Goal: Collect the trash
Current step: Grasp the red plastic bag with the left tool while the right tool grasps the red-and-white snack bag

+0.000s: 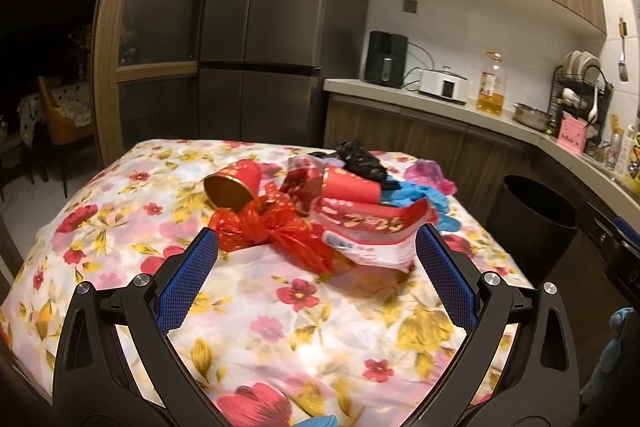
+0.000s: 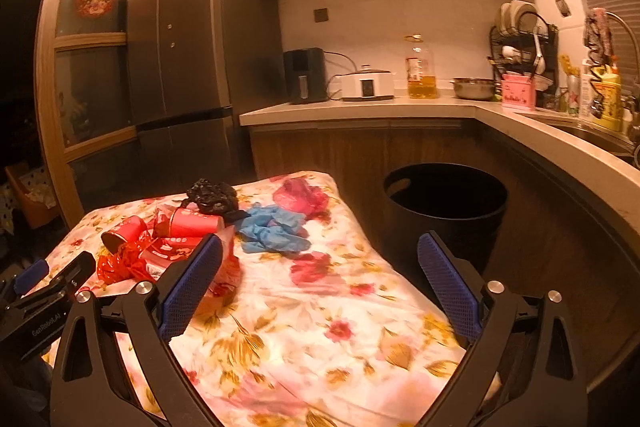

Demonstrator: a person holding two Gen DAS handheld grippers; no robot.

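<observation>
The blue ribbed fingers [image 1: 188, 283] of the left gripper [image 1: 316, 247] stand wide apart and hold nothing. Between their tips, in the centre of the left wrist view, lie a crumpled red plastic bag [image 1: 264, 227] and a red-and-white snack wrapper [image 1: 372, 231]; whether the wrapper's edge touches the frame-right finger cannot be told.

The right gripper [image 2: 320, 251] also has its fingers [image 2: 192, 287] spread wide, with nothing between them but the cloth. The frame-left fingertip overlaps the wrapper edge in the picture; contact cannot be confirmed.

Trash location: all items lie in a cluster on the floral tablecloth [image 1: 280, 327], at centre frame in the left view and centre left in the right view.
- A red paper cup [image 1: 232, 185] lies on its side, gold interior facing the camera, just behind the red bag.
- A second red paper cup [image 1: 352, 189] lies on its side to the right of the first.
- A black plastic bag [image 1: 360, 159] sits crumpled behind the second cup.
- Blue disposable gloves [image 2: 272, 231] lie right of the cups.
- A pink plastic bag [image 2: 300, 197] lies beyond the gloves, near the far right edge of the cloth.

A black trash bin [image 2: 444, 207] stands on the floor at centre right, beside the table and in front of the counter [image 2: 360, 111]. The refrigerator [image 2: 188, 39] occupies the upper left.
</observation>
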